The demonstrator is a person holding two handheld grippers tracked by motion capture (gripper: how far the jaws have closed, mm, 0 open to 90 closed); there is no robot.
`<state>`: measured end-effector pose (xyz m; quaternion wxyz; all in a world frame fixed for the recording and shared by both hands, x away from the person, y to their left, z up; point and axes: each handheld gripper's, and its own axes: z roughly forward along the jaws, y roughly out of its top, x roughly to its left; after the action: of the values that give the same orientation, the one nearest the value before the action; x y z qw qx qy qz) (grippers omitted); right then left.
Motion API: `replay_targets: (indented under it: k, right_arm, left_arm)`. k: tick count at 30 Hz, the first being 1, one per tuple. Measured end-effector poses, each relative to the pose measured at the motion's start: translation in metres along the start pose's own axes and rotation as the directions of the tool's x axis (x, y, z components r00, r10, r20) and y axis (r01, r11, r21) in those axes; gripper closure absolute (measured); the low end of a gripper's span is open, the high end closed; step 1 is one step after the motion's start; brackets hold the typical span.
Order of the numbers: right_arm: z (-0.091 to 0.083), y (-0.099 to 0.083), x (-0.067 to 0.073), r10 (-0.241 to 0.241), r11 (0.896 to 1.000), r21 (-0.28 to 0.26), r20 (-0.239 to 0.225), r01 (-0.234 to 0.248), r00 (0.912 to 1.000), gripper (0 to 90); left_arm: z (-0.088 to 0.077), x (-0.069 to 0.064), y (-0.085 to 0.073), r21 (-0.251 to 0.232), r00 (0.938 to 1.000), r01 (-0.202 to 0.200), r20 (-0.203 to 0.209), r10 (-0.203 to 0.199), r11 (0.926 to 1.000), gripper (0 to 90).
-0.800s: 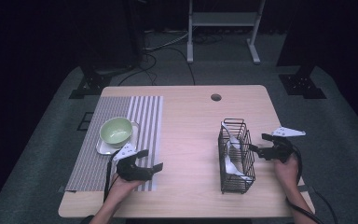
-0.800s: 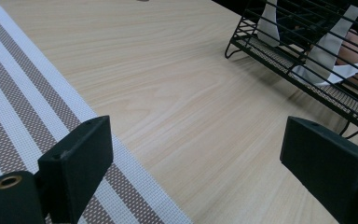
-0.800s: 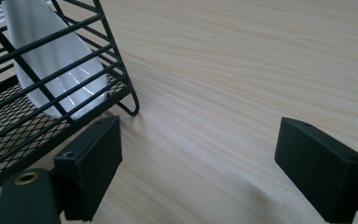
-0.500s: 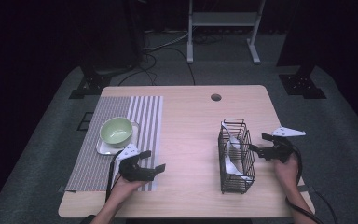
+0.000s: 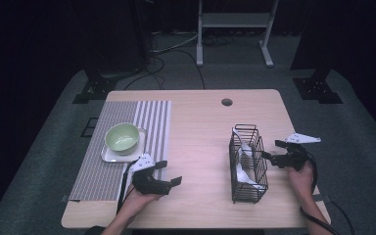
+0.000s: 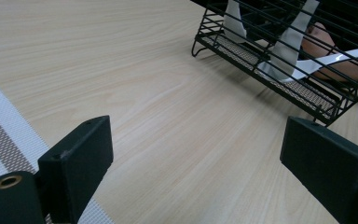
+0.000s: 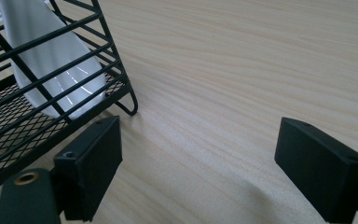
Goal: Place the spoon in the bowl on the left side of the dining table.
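Leftmost, a green bowl is seen on a white tray atop the striped mat; the left gripper is held agape beside it. A wire basket of white utensils is flanked by the right gripper, jaws apart.

Bare tabletop between striped mat and wire basket, bowl on the mat.

The basket is cut off by the top edge in the left gripper view. Its wires partly hide the white utensils, too small to identify.
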<state>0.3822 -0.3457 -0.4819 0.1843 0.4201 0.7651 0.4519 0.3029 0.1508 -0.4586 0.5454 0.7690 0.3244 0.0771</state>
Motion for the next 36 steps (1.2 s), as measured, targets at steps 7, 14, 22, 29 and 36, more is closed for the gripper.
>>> replay_targets:
  k: [7, 14, 22, 29, 36]
  right_arm:
    - [0.000, 0.000, 0.000, 0.001, 1.000, 0.001, 0.000, -0.001, 1.0000, 13.7]
    - [0.000, 0.000, 0.000, 0.001, 1.000, 0.001, 0.000, -0.001, 1.0000, 13.7]
    - [0.000, 0.000, 0.000, 0.002, 1.000, -0.001, -0.001, -0.002, 1.0000, 13.7]
    - [0.000, 0.000, 0.000, -0.001, 1.000, 0.000, -0.003, 0.001, 1.0000, 13.7]
    - [0.000, 0.000, 0.000, 0.001, 1.000, 0.000, -0.004, -0.001, 1.0000, 13.7]
  left_arm:
    - [0.006, -0.007, 0.005, -0.012, 0.9995, -0.028, 0.011, 0.028, 0.9995, 8.3]
    - [0.011, -0.015, 0.012, 0.011, 0.9970, -0.076, -0.017, 0.076, 0.9971, 8.3]
    - [0.018, -0.019, 0.026, 0.017, 0.9975, -0.071, 0.000, 0.071, 0.9973, 8.3]
    - [0.022, -0.027, 0.035, 0.015, 0.9958, -0.075, 0.055, 0.074, 0.9971, 8.3]
    - [0.024, -0.032, 0.038, 0.022, 0.9934, -0.103, 0.054, 0.102, 0.9944, 8.3]
